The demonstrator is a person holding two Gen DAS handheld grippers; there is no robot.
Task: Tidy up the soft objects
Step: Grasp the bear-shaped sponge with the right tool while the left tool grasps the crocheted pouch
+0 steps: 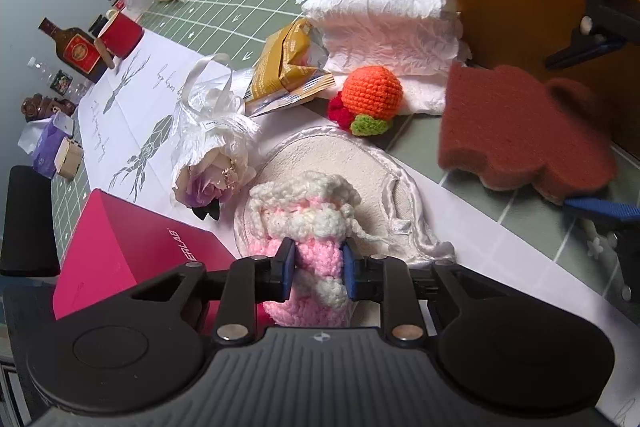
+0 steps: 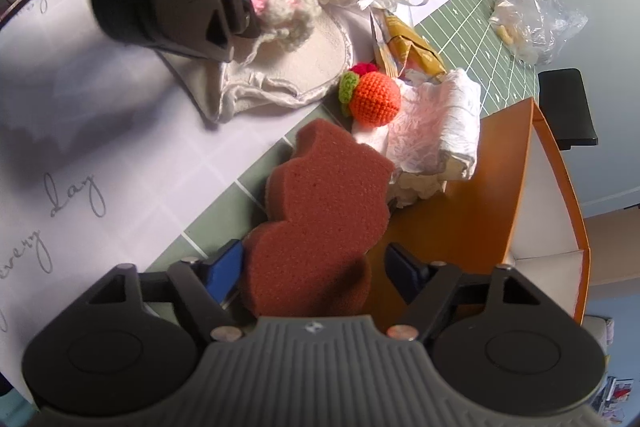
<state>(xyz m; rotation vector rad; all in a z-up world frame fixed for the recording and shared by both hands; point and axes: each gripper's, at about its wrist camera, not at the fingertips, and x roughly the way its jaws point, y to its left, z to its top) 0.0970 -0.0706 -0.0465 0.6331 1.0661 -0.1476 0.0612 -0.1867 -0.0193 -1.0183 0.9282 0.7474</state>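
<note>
Clearly the left gripper [image 1: 318, 267] has its jaws clamped on the pink knitted pouch [image 1: 308, 227], which rests on a white slipper [image 1: 372, 167]; lifting could drag that along. Between the right gripper [image 2: 316, 267] jaws sits the brown sponge [image 2: 320, 211], one pad apart, so it may slip short of the orange box [image 2: 480, 203]

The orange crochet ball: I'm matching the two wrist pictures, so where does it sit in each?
Left wrist: orange ball sits centre, a little above the middle, against the white folded cloth.
Right wrist: orange ball sits centre, above the brown sponge.
Shared landmark: the white folded cloth touching the ball in both.
</note>
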